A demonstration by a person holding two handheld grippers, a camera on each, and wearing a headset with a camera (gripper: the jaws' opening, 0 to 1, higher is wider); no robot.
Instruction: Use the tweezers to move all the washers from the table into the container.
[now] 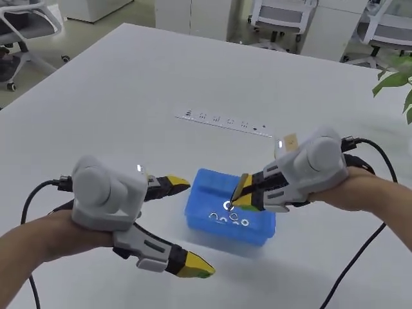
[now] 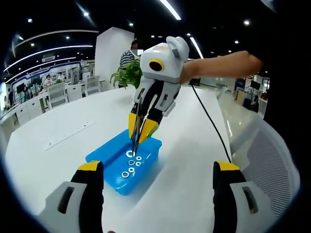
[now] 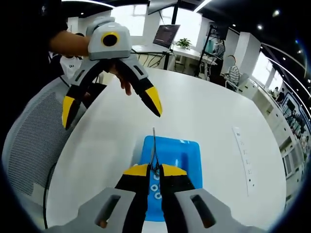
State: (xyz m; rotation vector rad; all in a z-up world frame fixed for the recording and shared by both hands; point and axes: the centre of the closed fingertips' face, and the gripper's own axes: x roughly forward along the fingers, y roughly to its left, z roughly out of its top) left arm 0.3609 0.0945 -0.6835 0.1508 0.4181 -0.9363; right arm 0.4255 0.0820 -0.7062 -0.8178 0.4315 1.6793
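The washers (image 1: 234,217) are lying inside the blue container (image 1: 199,183), several small silver rings close together on its floor; they are also showing in the left gripper view (image 2: 132,163) and, partly hidden behind the jaws, in the right gripper view (image 3: 154,187). The thin tweezers (image 2: 133,138) are reaching down into the container, and their tip is standing at one washer, but I cannot tell if it is pinching that washer or only touching it. The right gripper (image 1: 243,193) is holding the tweezers with its yellow-tipped jaws pressed together on them; in its own view (image 3: 154,170) the tweezers (image 3: 153,145) are rising straight between the jaws over the container (image 3: 180,155). The left gripper (image 1: 192,225) is hovering just beside the left side of the container with its jaws spread wide and gripping nothing, as its own view (image 2: 158,167) and the right gripper view (image 3: 112,109) are showing. The container is sitting on a white table (image 1: 129,96). Farther on the table a white power strip (image 1: 225,121) is lying, well apart from the container. A green plant (image 1: 396,84) is standing at the right edge.
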